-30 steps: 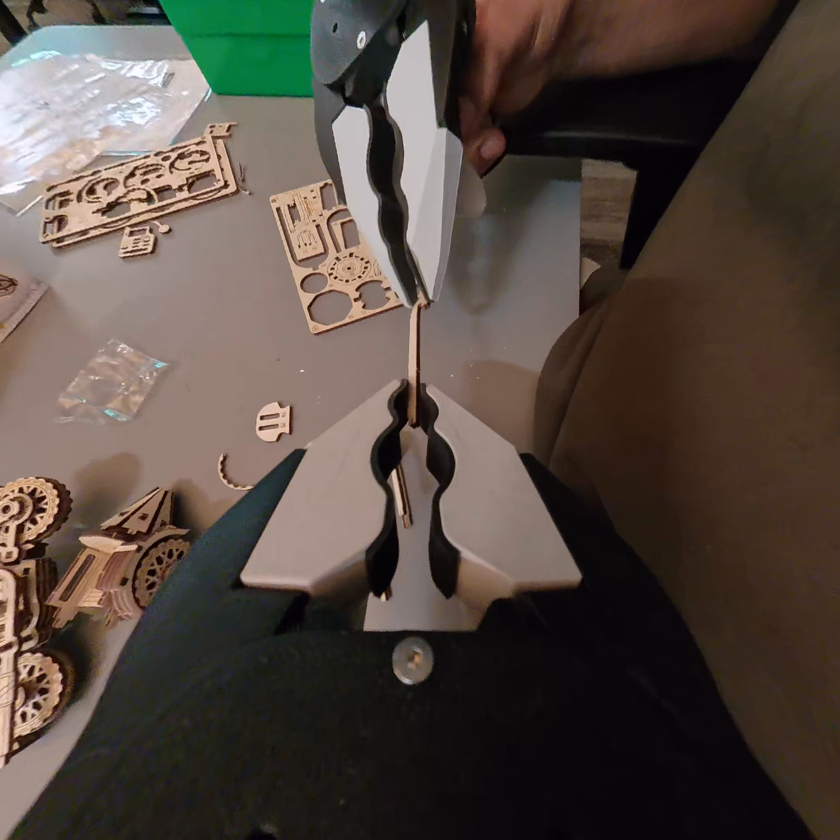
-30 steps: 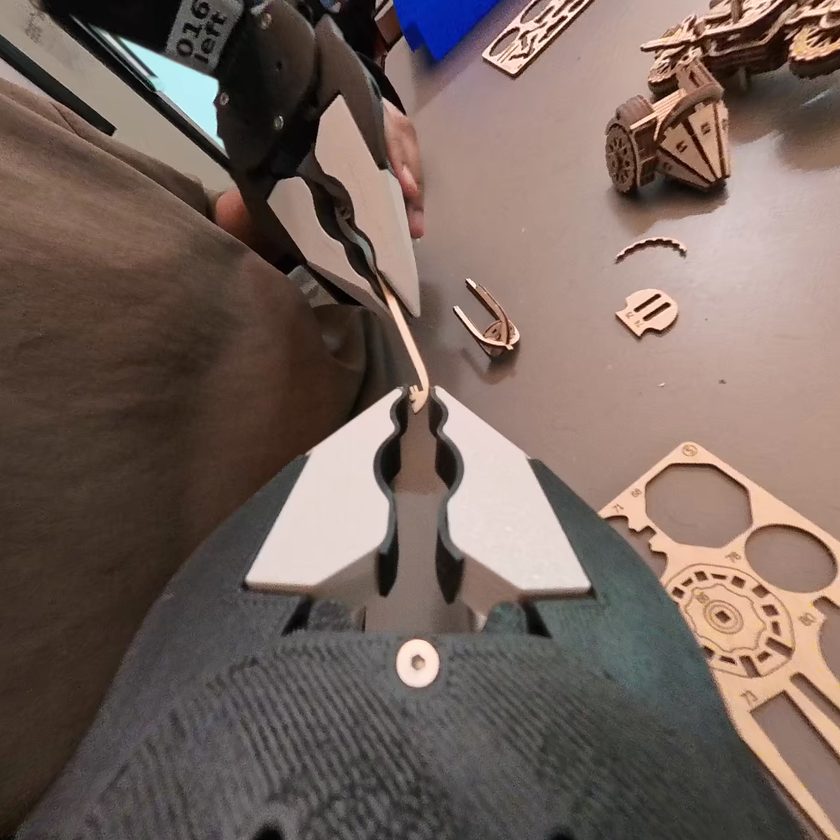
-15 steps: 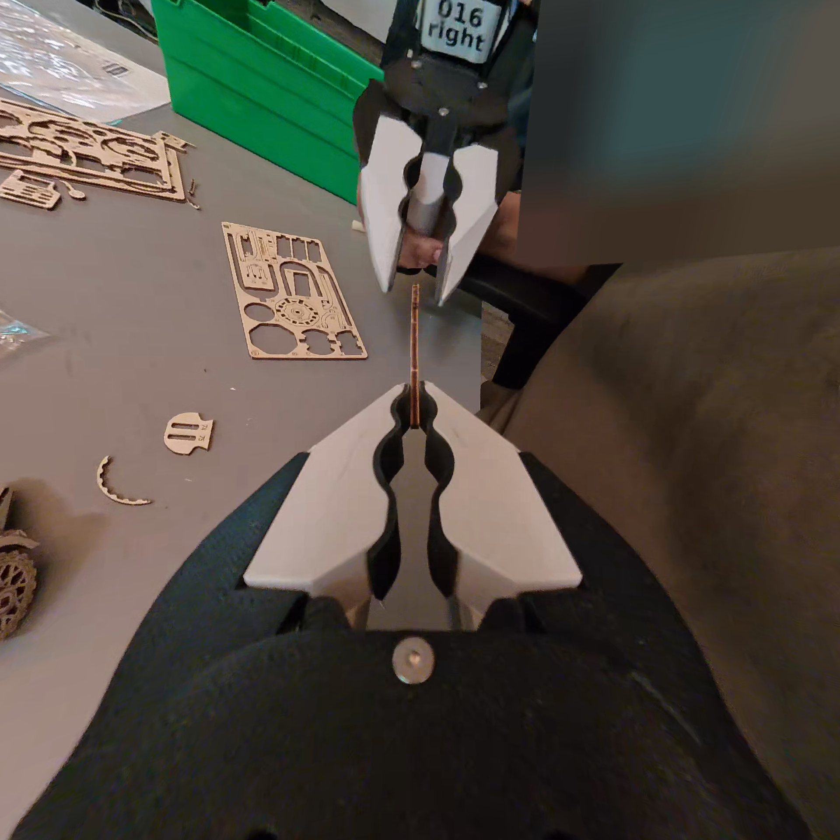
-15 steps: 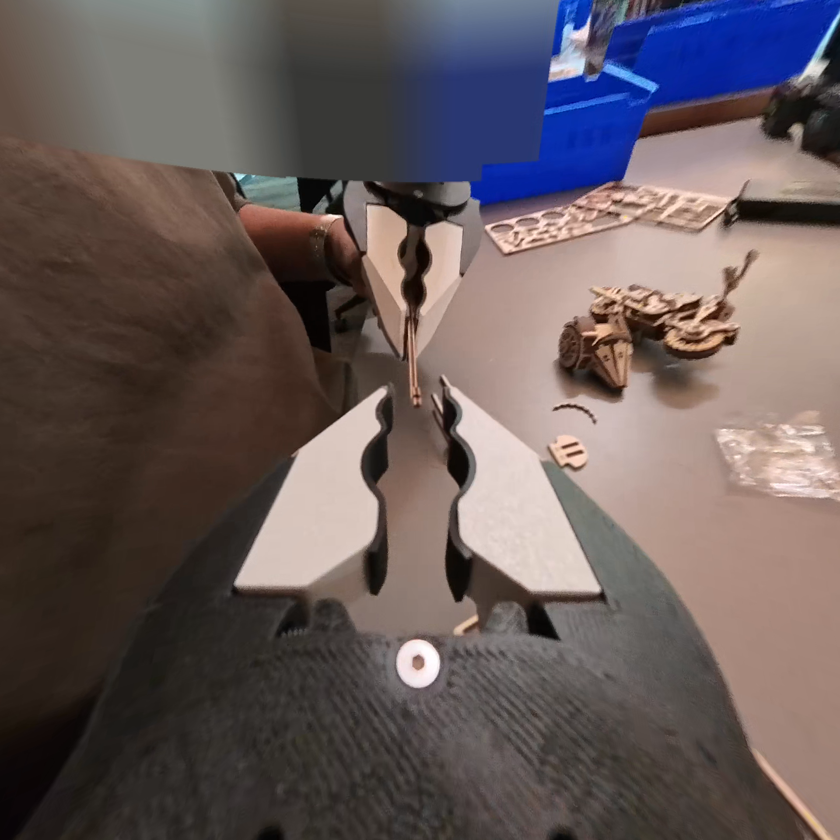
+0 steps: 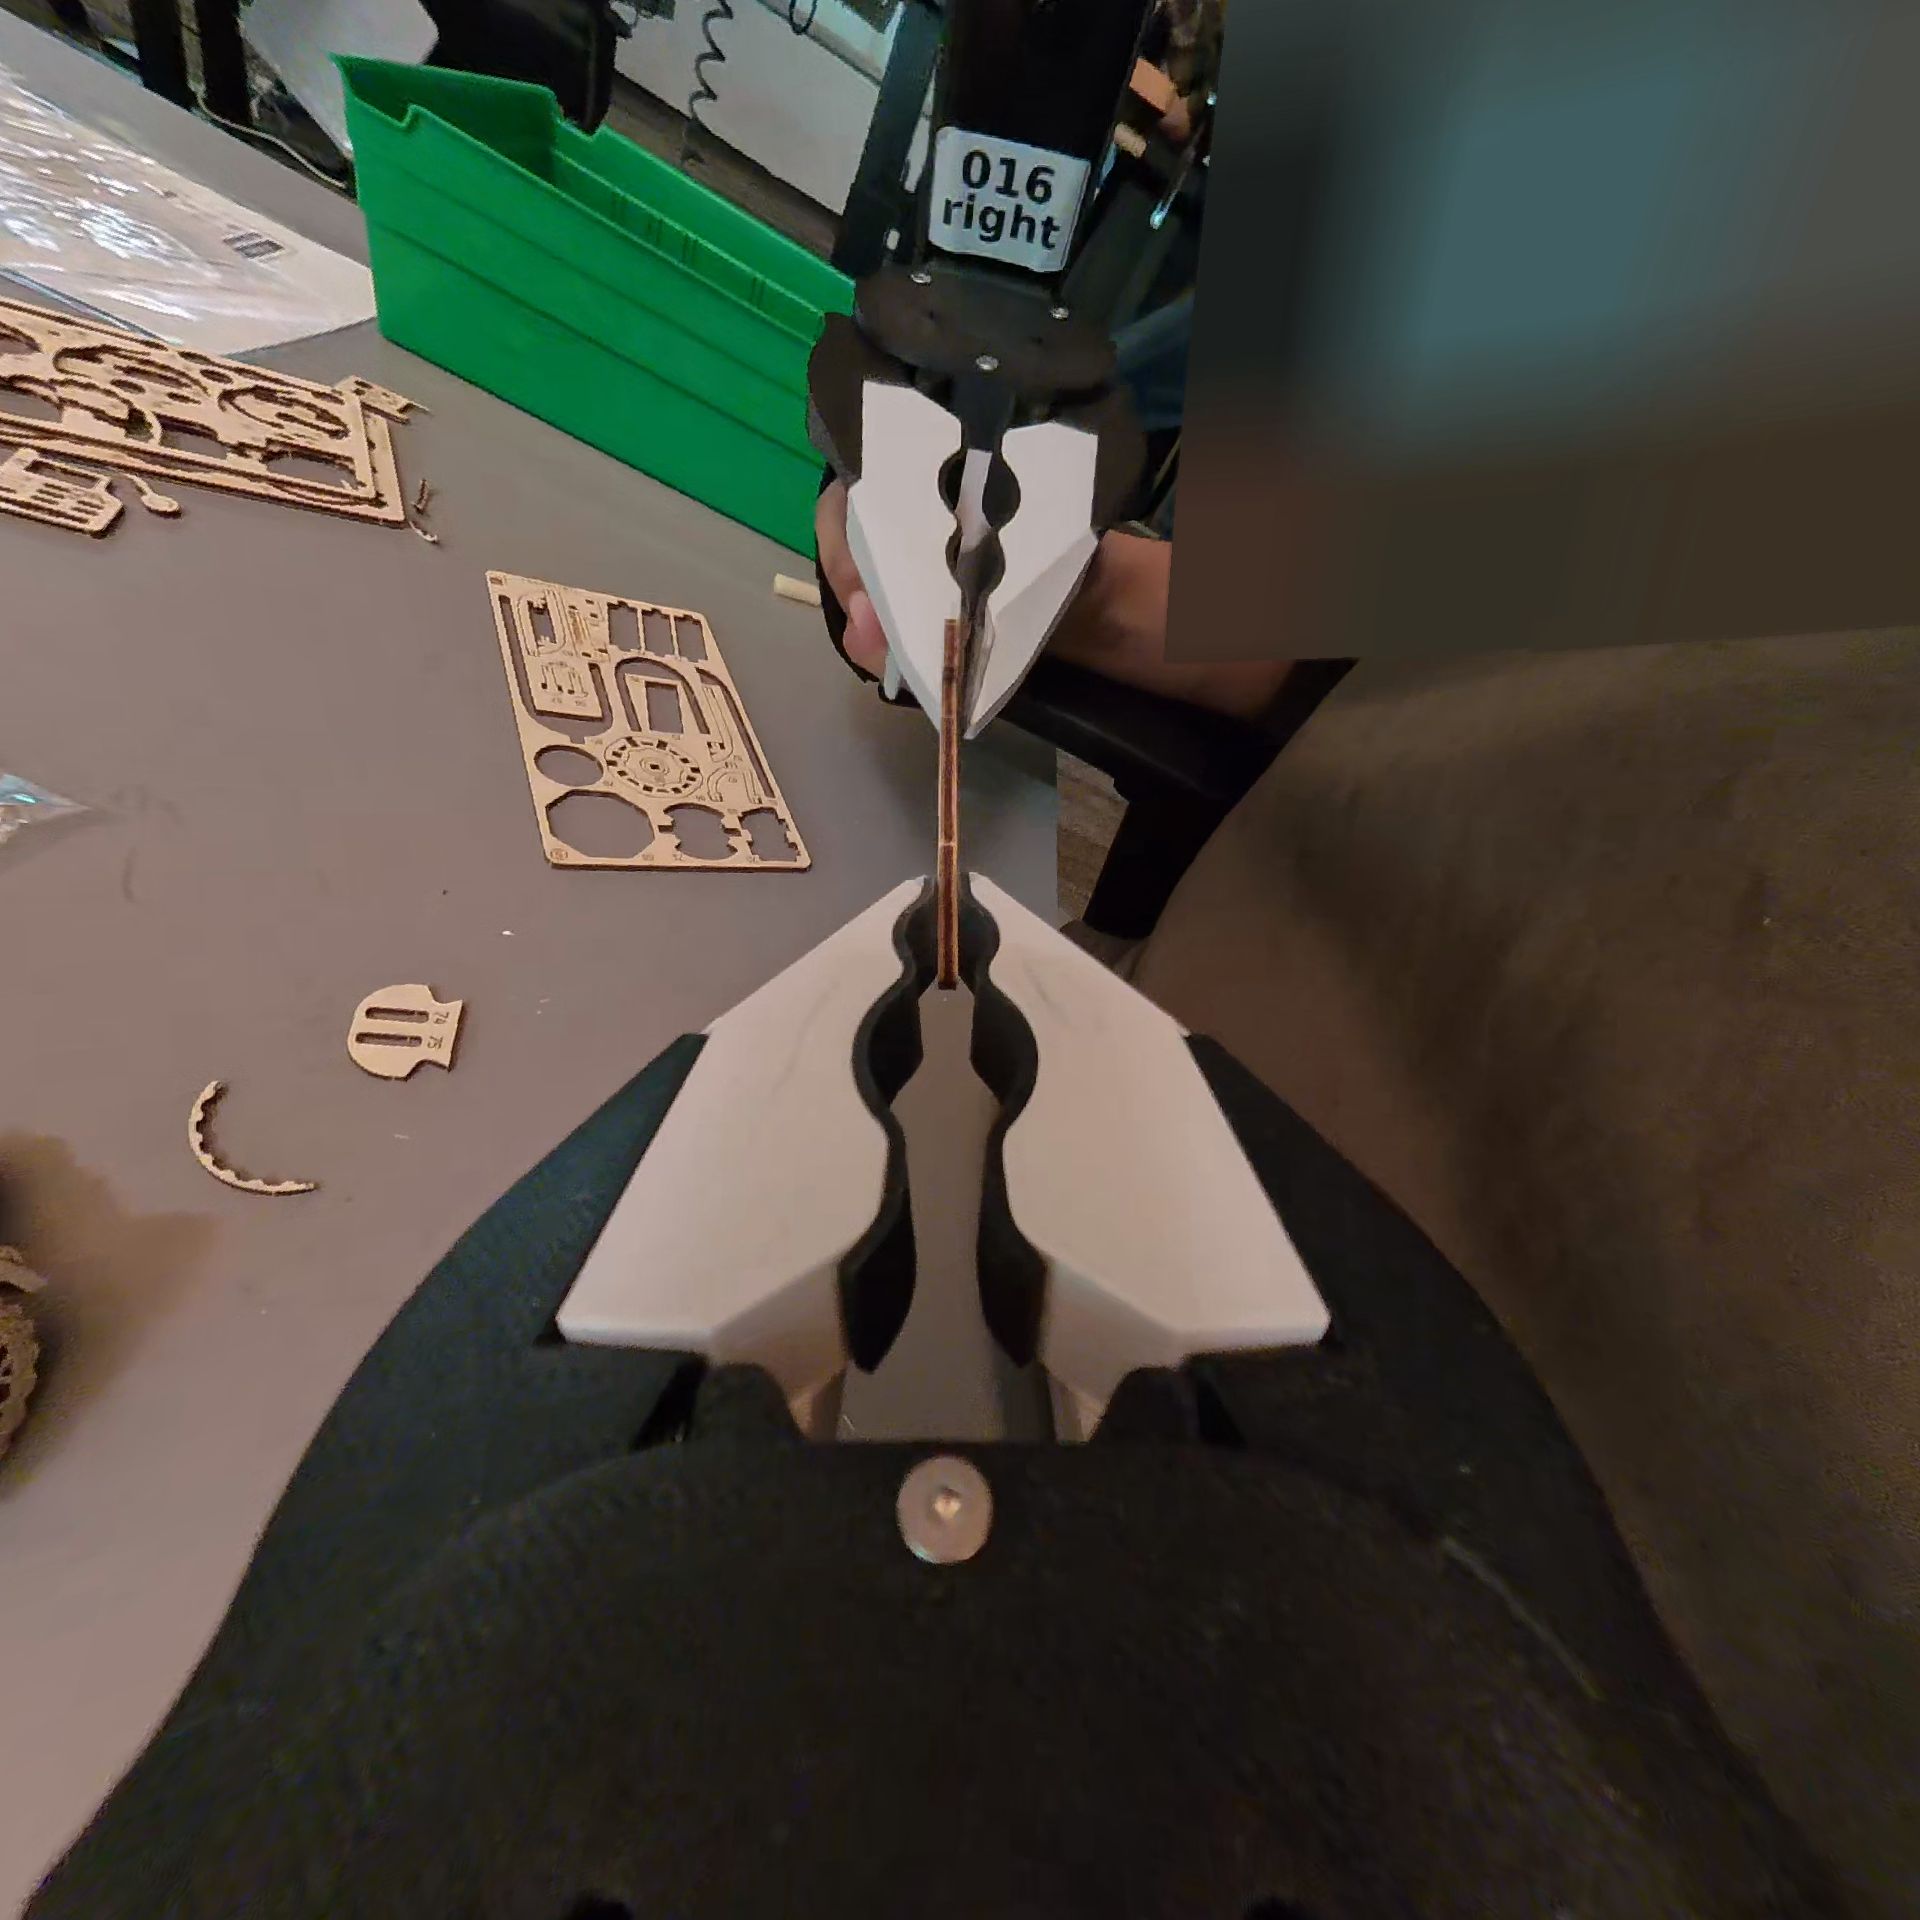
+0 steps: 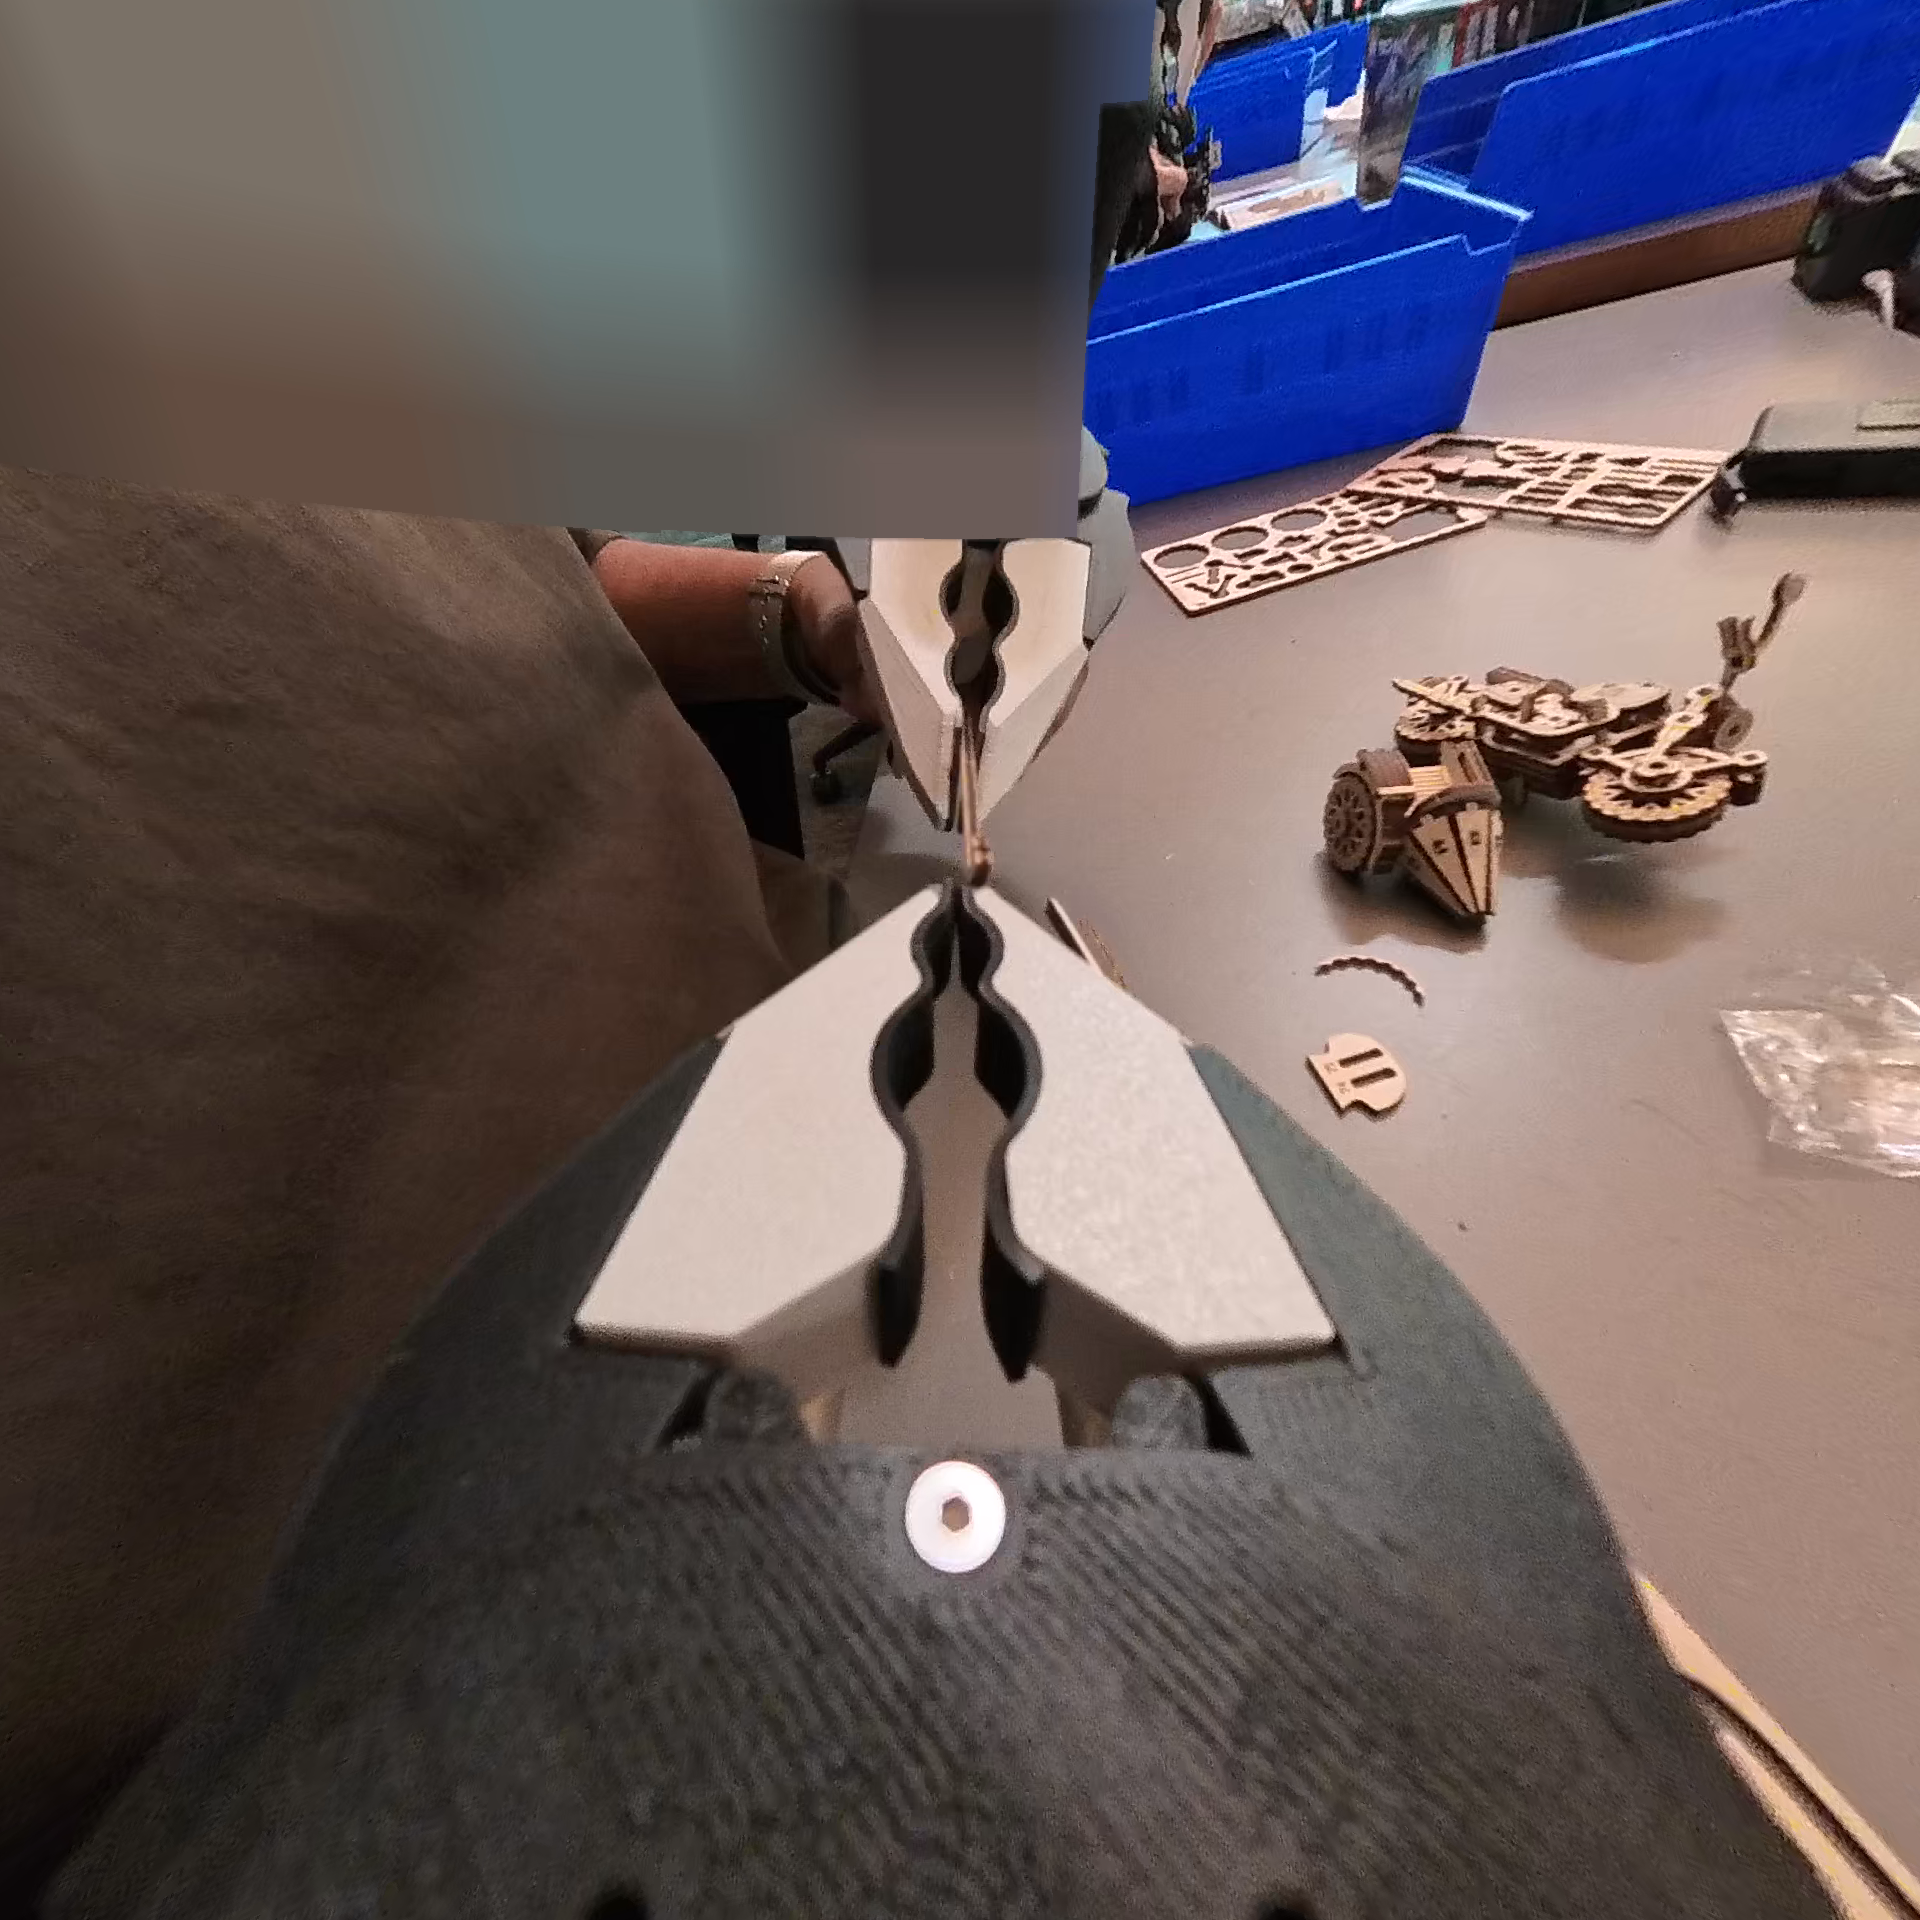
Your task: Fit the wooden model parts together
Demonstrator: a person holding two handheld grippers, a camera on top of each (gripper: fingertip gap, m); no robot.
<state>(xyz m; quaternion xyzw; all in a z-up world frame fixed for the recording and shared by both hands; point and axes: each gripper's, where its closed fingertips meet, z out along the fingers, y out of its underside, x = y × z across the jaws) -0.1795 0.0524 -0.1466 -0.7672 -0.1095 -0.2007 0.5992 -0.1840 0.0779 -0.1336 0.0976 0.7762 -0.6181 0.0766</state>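
A thin wooden strip (image 5: pixel 948 790) is seen edge-on, held in the air between my two grippers. My left gripper (image 5: pixel 945 894) is shut on its near end. My right gripper (image 5: pixel 961 722) faces it from beyond, with its jaws closed at the strip's far end. In the right wrist view my right gripper (image 6: pixel 966 896) is shut at its tips on the strip's end (image 6: pixel 977 857), and the left gripper (image 6: pixel 961 816) faces it, holding the other end. A partly built wooden motorcycle model (image 6: pixel 1579 748) lies on the grey table (image 6: pixel 1558 1299).
A punched wooden sheet (image 5: pixel 644 727), a small round part (image 5: pixel 403 1031) and a toothed arc (image 5: pixel 239 1143) lie left of the grippers. A green bin (image 5: pixel 582 281) and a blue bin (image 6: pixel 1299 343) stand at the back. A person's brown clothing (image 5: pixel 1558 1143) is close by. A plastic bag (image 6: pixel 1839 1070) lies right. The tips of both grippers are at nearly the same place. The partly built wooden motorcycle model (image 6: pixel 1579 748) sits 20 cm or so from the ends of my left fingers.
One second ago both grippers held the strip. Half a second ago my right gripper was open around its end. Now the right jaws have closed on it. The left grip is unchanged.
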